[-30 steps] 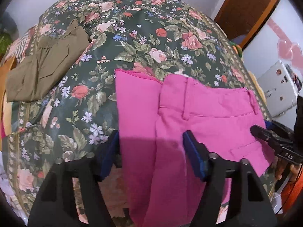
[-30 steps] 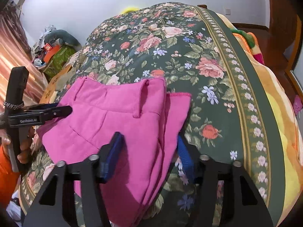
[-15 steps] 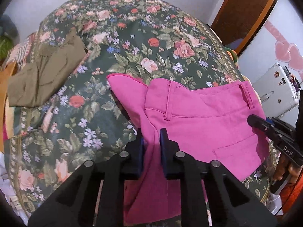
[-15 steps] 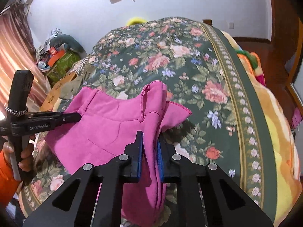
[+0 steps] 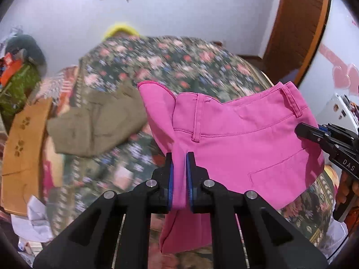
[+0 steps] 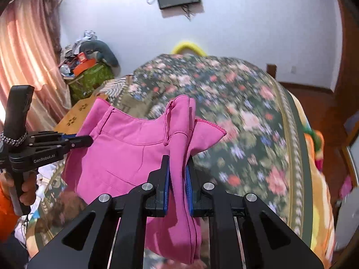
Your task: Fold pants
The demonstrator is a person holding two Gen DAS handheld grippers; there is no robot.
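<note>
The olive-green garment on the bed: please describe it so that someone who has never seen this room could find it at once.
Start at the bed with the dark floral bedspread. Near its left edge in the left wrist view lies the olive-green garment, folded flat, beside an orange-brown cloth. Unlike the pink pants, which both grippers hold up, it is dull in colour and nobody touches it.

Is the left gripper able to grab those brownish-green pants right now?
Probably not yet. The left gripper is shut on the pink pants, so it has no free jaws. The brownish-green pants lie uncovered on the flowered bedspread, so the way there looks free.
</note>
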